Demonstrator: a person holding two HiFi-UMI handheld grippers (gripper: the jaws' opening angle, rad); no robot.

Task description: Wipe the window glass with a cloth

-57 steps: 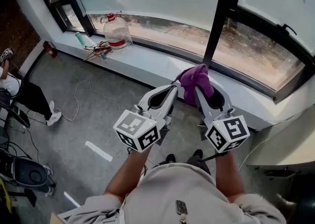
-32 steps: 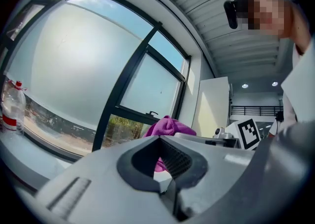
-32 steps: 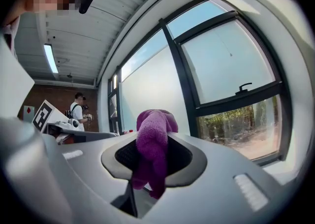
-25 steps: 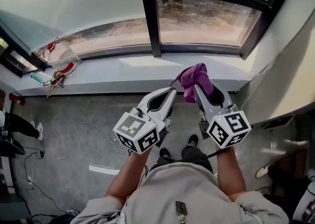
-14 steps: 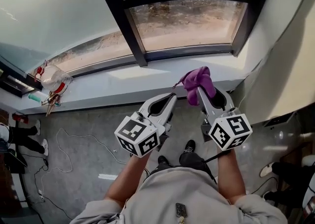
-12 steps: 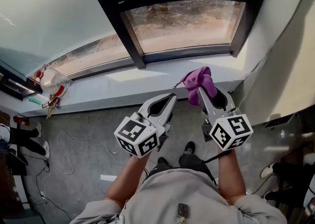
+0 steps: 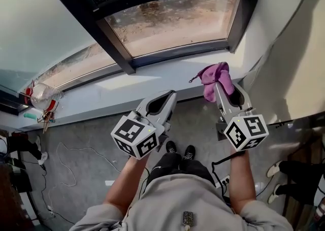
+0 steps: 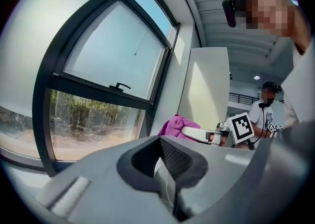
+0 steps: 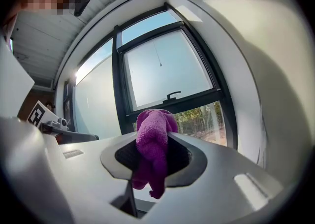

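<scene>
A purple cloth point(image 7: 216, 76) is bunched between the fingers of my right gripper point(image 7: 217, 86), which is shut on it and held above the white sill point(image 7: 152, 80). In the right gripper view the cloth point(image 9: 153, 137) hangs over the jaws, with the window glass point(image 9: 165, 68) and its black handle point(image 9: 173, 94) straight ahead. My left gripper point(image 7: 169, 97) is shut with nothing in it, to the left of the right one and a little apart. The lower pane point(image 7: 172, 19) looks out on sandy ground.
Black frame bars point(image 7: 111, 39) divide the panes. A white wall point(image 7: 294, 47) closes in on the right. A plastic bottle point(image 7: 40, 97) and small items lie at the sill's far left. Cables run over the grey floor point(image 7: 76, 143). Another person point(image 8: 266, 112) stands behind.
The head view has swung right, toward the pane by the wall. My right gripper has moved right and up with the cloth, widening the gap to the left gripper.
</scene>
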